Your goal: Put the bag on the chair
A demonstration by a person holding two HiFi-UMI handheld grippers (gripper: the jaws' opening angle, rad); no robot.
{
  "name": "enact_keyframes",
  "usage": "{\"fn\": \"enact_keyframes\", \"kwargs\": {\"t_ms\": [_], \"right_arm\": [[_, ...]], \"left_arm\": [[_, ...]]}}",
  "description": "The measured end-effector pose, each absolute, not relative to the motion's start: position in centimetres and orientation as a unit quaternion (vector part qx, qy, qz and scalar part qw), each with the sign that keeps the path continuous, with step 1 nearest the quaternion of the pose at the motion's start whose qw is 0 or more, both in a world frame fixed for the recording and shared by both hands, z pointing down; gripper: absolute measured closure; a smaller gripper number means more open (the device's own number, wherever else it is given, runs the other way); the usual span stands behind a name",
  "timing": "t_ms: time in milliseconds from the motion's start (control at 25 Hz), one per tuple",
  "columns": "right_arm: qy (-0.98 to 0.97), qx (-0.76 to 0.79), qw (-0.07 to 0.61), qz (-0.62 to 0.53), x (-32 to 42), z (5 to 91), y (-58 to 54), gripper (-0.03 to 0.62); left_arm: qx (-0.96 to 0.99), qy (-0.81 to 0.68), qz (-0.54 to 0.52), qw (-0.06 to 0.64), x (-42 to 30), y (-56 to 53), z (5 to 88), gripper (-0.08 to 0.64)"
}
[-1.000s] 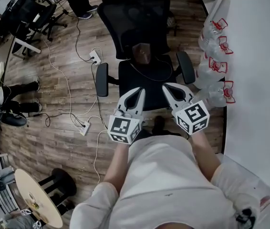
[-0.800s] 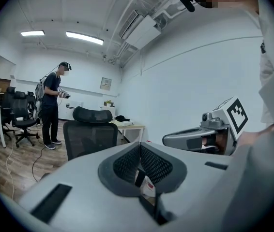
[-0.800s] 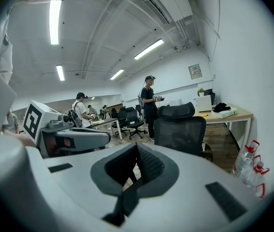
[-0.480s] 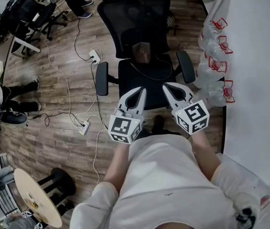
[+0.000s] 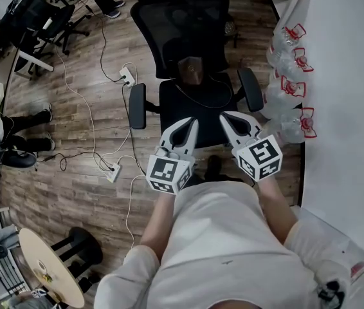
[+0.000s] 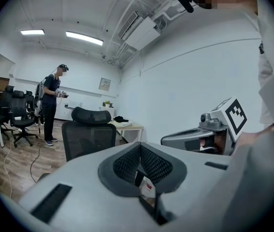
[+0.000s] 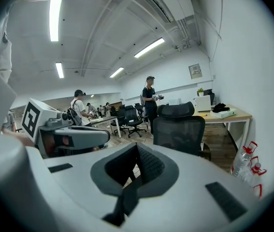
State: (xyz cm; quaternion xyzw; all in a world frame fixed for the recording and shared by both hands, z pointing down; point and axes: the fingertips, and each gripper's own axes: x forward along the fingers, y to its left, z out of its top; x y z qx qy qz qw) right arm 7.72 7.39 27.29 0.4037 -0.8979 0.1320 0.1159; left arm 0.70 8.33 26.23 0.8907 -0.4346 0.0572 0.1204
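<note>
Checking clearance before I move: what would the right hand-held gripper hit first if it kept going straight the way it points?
Most likely the black office chair straight ahead of the right hand-held gripper, probably its backrest, though depth is unclear.

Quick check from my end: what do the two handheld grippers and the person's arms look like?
The left gripper and right gripper match: pale grey tapered shells with dark ribbed pads around a teardrop-shaped opening. Each carries a white cube printed with black square markers. The person wears a white short-sleeved shirt.
</note>
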Motion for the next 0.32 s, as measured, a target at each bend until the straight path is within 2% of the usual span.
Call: {"fn": "enact_keyframes", "kwargs": {"t_ms": [320], "right_arm": [[-0.9, 0.399, 0.119, 0.129, 7.35, 27.26, 7.1, 0.589]], "left_arm": [[0.89, -0.436, 0.057, 0.121, 0.53, 7.97, 26.25, 0.554]]}}
